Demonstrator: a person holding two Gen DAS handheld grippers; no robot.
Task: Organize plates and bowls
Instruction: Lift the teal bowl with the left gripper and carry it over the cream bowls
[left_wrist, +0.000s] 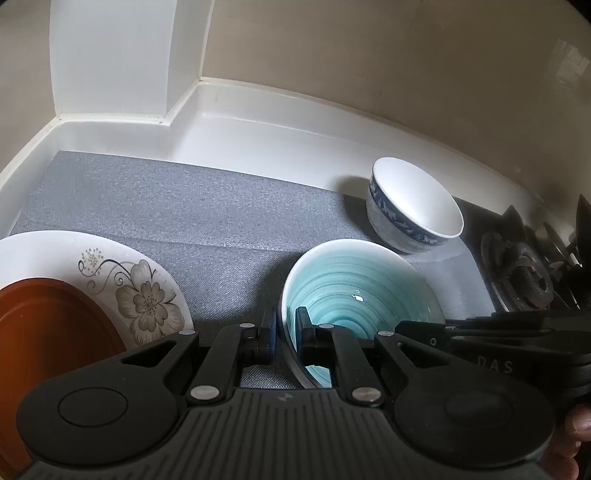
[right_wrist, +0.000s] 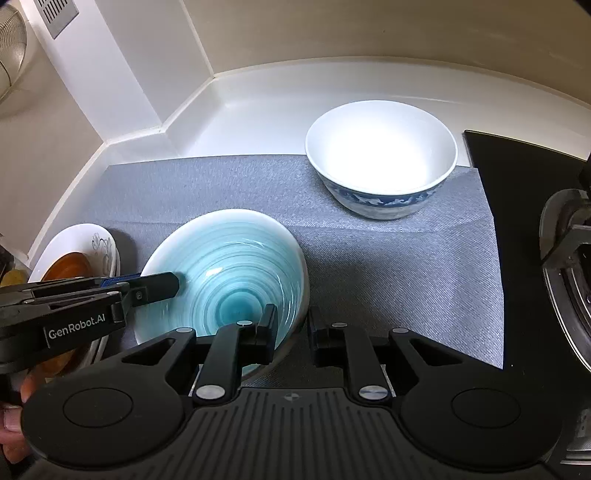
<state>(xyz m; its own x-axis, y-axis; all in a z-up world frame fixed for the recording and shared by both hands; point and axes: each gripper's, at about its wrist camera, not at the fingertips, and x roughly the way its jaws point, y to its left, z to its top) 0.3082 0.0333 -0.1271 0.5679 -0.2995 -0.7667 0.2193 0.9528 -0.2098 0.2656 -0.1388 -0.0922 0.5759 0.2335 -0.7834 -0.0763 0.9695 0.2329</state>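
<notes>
On the grey mat (right_wrist: 369, 266) that covers the white counter (left_wrist: 258, 122), a turquoise bowl (right_wrist: 229, 273) sits tilted, with a gripper at each side of its rim. The left gripper (left_wrist: 287, 332) is clenched on the bowl's near-left rim, one pad outside the wall and one inside; in the right wrist view it reaches in from nine o'clock of the bowl. The right gripper (right_wrist: 293, 328) straddles the rim at about five o'clock of the bowl, one finger inside the basin and the other outside, with a gap visible at the outer pad, so it is not gripping. At one o'clock from the turquoise bowl, well apart, stands a white bowl with a blue band (right_wrist: 382, 158), upright at the mat's far edge. At nine o'clock lies a flowered plate (left_wrist: 140, 291) with a brown dish (left_wrist: 48, 332) on it. A gas burner (left_wrist: 524, 273) sits at three o'clock on the black hob.
</notes>
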